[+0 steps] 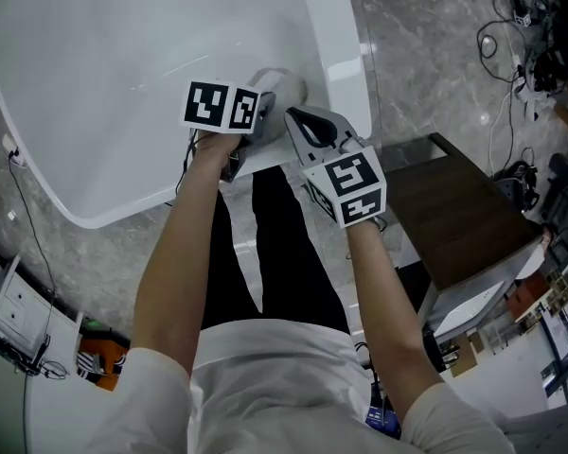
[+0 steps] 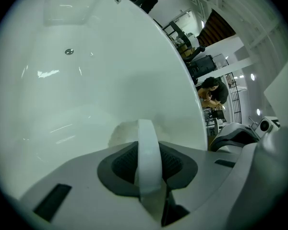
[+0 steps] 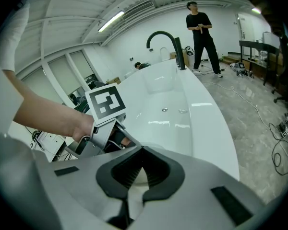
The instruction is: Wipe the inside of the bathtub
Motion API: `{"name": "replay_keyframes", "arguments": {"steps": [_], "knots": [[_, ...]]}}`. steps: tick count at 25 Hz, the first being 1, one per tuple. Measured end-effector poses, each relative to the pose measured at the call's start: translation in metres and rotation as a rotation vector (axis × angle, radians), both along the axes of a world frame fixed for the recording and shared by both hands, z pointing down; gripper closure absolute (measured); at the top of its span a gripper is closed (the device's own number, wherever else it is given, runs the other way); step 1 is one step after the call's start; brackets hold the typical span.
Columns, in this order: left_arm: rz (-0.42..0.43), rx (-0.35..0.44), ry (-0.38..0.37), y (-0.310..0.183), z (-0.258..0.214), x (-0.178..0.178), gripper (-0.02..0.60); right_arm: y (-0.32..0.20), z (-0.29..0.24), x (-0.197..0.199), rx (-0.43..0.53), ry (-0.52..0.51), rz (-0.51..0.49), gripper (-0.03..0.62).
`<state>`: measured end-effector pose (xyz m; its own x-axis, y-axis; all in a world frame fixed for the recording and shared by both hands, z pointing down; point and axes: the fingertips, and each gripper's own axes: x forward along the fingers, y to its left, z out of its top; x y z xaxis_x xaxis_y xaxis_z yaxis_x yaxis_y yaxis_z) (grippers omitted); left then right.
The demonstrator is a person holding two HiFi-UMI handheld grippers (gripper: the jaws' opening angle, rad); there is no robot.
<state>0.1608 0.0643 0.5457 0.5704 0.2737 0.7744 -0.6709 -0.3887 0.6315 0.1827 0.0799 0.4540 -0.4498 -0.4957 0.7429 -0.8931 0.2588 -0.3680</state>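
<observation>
My left gripper (image 2: 150, 178) had its fingers pinched on a thin cloth (image 2: 148, 150) fold; I judged drag on the bathtub (image 2: 86, 85) ahead could pull it free. The right gripper (image 3: 133, 178) was clenched, empty.

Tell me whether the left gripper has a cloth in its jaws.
Yes, the left gripper is shut on a white cloth between its jaws.

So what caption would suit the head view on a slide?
From above: the left gripper holds a white cloth against the inside of the bathtub, the right gripper close beside it.
</observation>
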Motion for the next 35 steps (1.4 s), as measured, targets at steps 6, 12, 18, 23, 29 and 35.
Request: {"name": "replay_keyframes", "arguments": {"steps": [6, 12, 18, 23, 29, 35], "knots": [[-0.002, -0.023, 0.003, -0.006, 0.018, -0.002, 0.485, -0.006, 0.012, -0.007, -0.031, 0.033, -0.042, 0.576], [0.012, -0.029, 0.001, -0.010, 0.030, -0.010, 0.485, -0.017, 0.020, -0.019, -0.079, 0.088, -0.126, 0.576], [-0.001, -0.065, 0.003, -0.015, 0.046, -0.010, 0.486, -0.030, 0.023, -0.022, -0.092, 0.103, -0.156, 0.576], [-0.005, -0.078, 0.008, -0.019, 0.054, -0.015, 0.486, -0.036, 0.029, -0.033, -0.101, 0.123, -0.192, 0.576], [0.005, -0.072, -0.001, -0.021, 0.065, -0.030, 0.485, -0.044, 0.043, -0.045, -0.107, 0.139, -0.248, 0.576], [-0.011, -0.086, -0.010, -0.026, 0.073, -0.043, 0.485, -0.052, 0.053, -0.054, -0.117, 0.132, -0.279, 0.576]]}}
